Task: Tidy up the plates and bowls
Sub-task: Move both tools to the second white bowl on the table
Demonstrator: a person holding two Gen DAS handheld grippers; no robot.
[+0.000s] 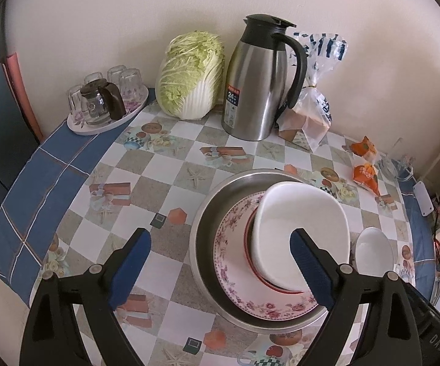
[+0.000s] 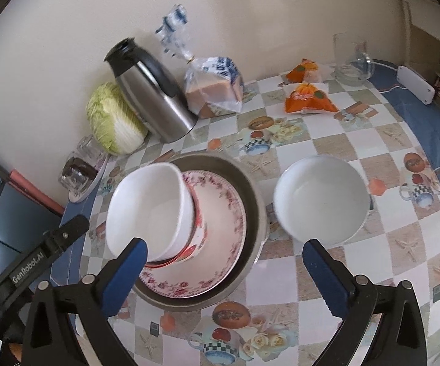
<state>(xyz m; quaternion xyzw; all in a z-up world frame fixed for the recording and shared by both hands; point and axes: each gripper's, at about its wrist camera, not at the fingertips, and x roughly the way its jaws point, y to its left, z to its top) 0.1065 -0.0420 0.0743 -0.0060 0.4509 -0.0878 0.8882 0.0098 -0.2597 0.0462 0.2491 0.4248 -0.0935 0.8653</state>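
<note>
Bowls and plates are being gathered near the middle of the desk: a steel basin is carrying a floral plate, and a white bowl is being propped tilted on a red-rimmed bowl inside it. A second white bowl is being left apart, just beside the basin toward the desk's right edge. Left tongs and right tongs are both being held released, nothing grasped.

White bowl, pink-flowered plate
</note>
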